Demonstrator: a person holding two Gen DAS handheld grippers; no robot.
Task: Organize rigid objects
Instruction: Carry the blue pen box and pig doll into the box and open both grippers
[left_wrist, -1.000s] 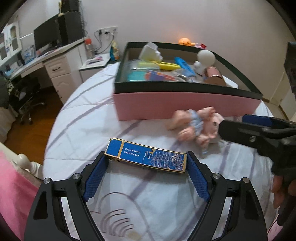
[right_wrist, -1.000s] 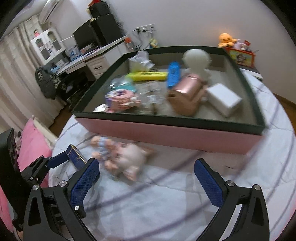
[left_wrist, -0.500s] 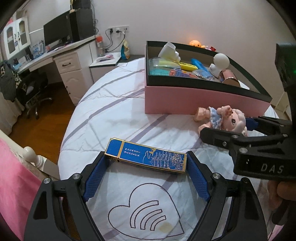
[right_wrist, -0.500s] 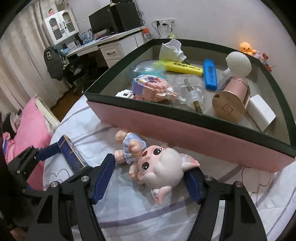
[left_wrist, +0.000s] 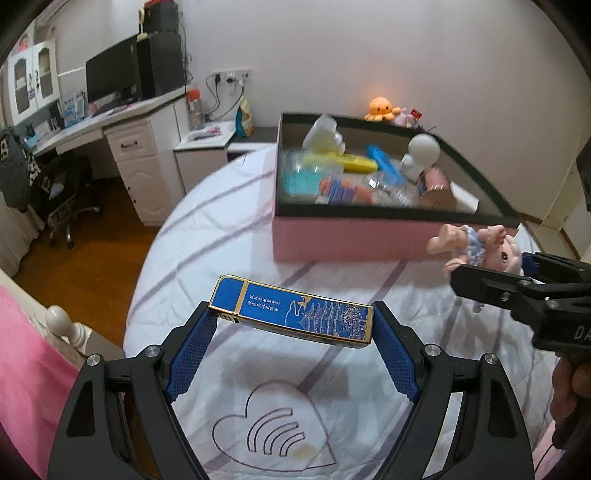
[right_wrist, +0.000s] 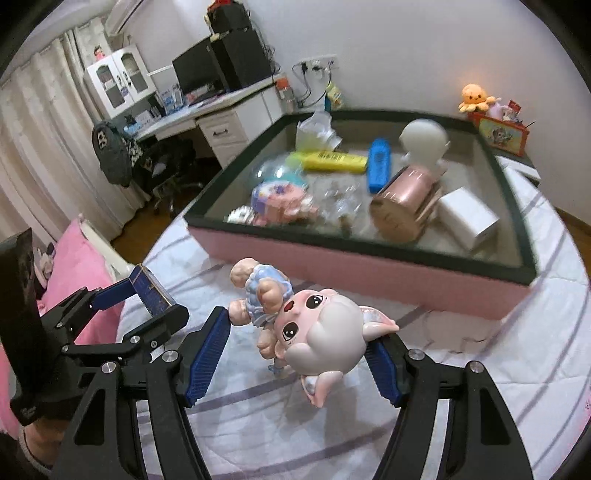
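Blue-padded fingers of the left gripper (left_wrist: 291, 354) are clamping a blue and gold box (left_wrist: 291, 315) endwise at lower centre of its view. The right gripper (right_wrist: 303, 350) is squeezing a pink doll (right_wrist: 306, 325), apparently lifted off the white bedsheet (right_wrist: 480, 369), below the pink storage box (right_wrist: 369, 258).

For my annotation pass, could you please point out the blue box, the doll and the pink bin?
blue box (left_wrist: 295, 314), left wrist view, on its printed top face.
doll (right_wrist: 325, 332), right wrist view, on its forehead.
pink bin (right_wrist: 354, 258), right wrist view, on its pink front wall.
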